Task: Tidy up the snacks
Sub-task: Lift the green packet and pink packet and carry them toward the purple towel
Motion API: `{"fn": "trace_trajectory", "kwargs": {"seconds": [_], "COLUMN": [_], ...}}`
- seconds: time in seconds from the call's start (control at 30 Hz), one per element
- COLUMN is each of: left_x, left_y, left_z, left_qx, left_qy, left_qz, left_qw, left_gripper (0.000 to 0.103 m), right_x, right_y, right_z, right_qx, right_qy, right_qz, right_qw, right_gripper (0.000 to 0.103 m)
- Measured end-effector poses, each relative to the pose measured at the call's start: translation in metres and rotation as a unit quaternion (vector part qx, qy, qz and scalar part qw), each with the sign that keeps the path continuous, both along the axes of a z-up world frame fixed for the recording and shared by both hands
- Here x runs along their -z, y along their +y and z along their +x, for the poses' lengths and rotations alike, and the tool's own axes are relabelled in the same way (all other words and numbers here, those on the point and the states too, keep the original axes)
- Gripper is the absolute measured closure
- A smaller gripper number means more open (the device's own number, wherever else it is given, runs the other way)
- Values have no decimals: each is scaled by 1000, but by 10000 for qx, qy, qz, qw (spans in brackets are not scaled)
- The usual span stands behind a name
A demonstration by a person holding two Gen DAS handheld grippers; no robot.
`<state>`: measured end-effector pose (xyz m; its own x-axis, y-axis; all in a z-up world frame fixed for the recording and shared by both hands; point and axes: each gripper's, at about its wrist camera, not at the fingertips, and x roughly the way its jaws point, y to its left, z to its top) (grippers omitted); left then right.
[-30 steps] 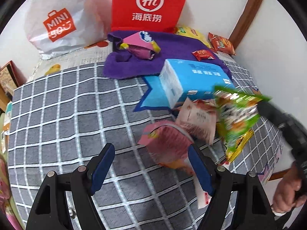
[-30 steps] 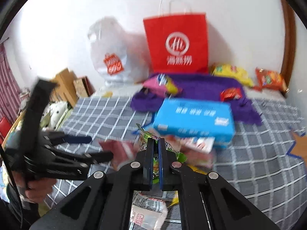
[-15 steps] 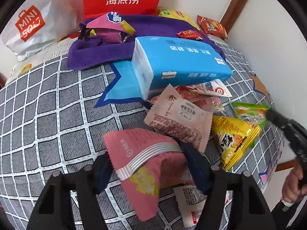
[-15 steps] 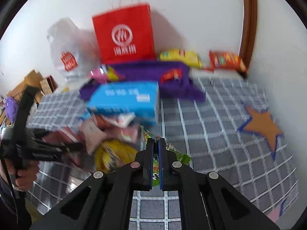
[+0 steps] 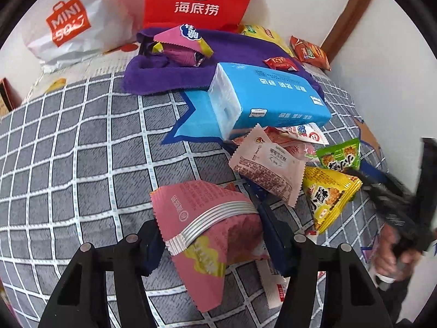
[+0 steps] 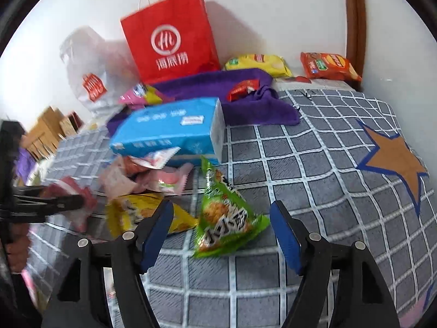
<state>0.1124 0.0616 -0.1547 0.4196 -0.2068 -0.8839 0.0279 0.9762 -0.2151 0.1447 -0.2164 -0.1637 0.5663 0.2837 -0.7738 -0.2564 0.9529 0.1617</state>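
Our left tongs (image 5: 213, 243) grip a crinkly pink packet (image 5: 207, 235) between blue pads, near the front edge of the grey checked blanket (image 5: 68, 164). Our right tongs (image 6: 221, 232) stand wide open, released, around a glossy green pouch (image 6: 226, 218) lying on the blanket; we cannot tell whether the pads touch it. Beside it lies a yellow pouch (image 6: 136, 213), and behind, a blue tissue pack (image 6: 169, 131).
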Motion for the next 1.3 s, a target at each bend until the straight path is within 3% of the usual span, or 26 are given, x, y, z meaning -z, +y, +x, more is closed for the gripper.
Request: {"fn": "trace_trajectory", "kwargs": {"seconds": [0.03,0.07,0.1,0.13,0.4,0.7,0.97,1.3], "left_x": [-2,-3,-5,-8,-31,-66,-99,-122], "left_y": [1,2,2,3,0,-13,-14,16], "left_z": [-2,-3,-4,-6,-5,14,45,107], "left_qx": [-23,-45,-64,-78,-146,-60,-32,-360], "left_qy": [-6,-21,-39,-77,-299,-600,-860,-915], "left_qz": [6,31,54,77,26,-120,114,92], "left_qw": [10000,10000,10000,9999,9994,9981,9962,9951], "left_gripper": [43,43,43,43,43,43,43,43], "right_x": [10,16,26,28,3,-50,-91,-121], "right_y": [5,8,12,14,4,-17,0,29], "right_z": [8,12,19,21,12,12,44,118], "right_qx": [-46,-80,-91,-63,-84,225,250,317], "right_qy": [124,251,497,459,91,-290,-618,-715], "right_qz": [-128,-201,-367,-528,-470,-284,-382,-203], "right_qw": [9998,9994,9980,9975,9988,9989,9970,9967], "right_gripper": [32,53,57,58,58,58,58,57]}}
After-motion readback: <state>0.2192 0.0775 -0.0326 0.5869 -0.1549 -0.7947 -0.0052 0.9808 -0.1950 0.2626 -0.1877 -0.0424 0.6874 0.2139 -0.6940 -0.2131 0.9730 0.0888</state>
